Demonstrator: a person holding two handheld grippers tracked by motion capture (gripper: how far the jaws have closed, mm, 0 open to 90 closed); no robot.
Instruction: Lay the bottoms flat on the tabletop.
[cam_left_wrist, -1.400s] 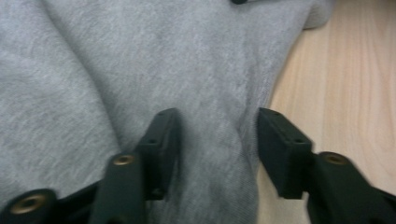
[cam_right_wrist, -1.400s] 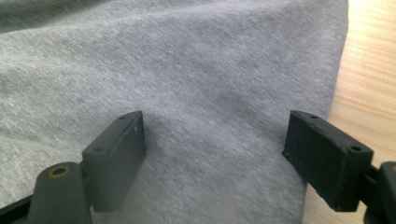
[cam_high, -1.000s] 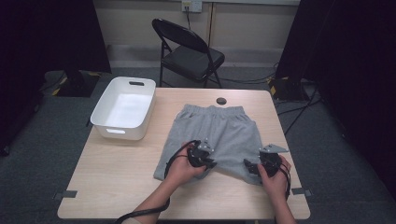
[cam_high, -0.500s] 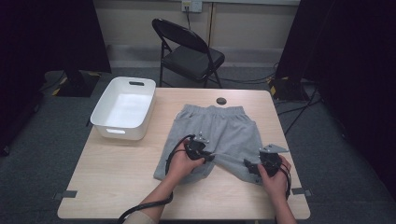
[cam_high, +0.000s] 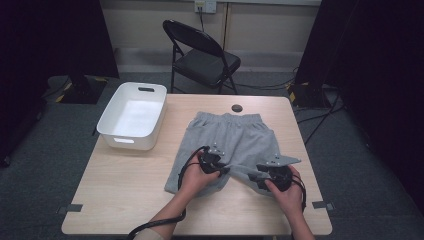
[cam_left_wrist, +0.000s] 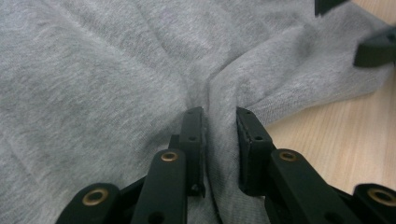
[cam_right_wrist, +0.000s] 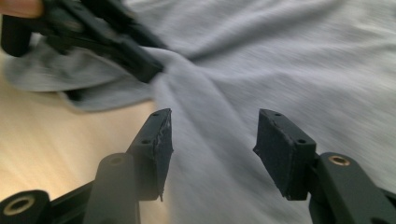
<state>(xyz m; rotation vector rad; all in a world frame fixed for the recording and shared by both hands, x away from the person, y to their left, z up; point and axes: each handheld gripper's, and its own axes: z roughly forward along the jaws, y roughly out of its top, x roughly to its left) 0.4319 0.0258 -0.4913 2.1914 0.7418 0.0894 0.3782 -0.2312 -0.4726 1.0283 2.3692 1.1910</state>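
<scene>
Grey shorts (cam_high: 235, 137) lie flat on the wooden table (cam_high: 125, 190), waistband at the far side. My left gripper (cam_high: 224, 169) rests at the crotch. In the left gripper view its jaws (cam_left_wrist: 219, 114) have just been opening, and a raised fold of the shorts (cam_left_wrist: 116, 70) still stands between the pads, loosely. My right gripper (cam_high: 255, 176) hovers low over the right leg, pointing toward the left one. Its jaws (cam_right_wrist: 212, 116) have just been closing and stand apart over the grey cloth (cam_right_wrist: 303, 60), not pinching it. The left gripper (cam_right_wrist: 140, 65) shows just beyond them.
A white plastic bin (cam_high: 127, 142) sits at the table's far left, empty. A small black round object (cam_high: 237, 108) lies at the far edge behind the waistband. A black folding chair (cam_high: 202, 57) stands beyond the table. Bare wood stretches along the near left.
The right gripper has shifted a little to the left, toward the left gripper at the crotch. The left hand has stayed in place on the shorts.
</scene>
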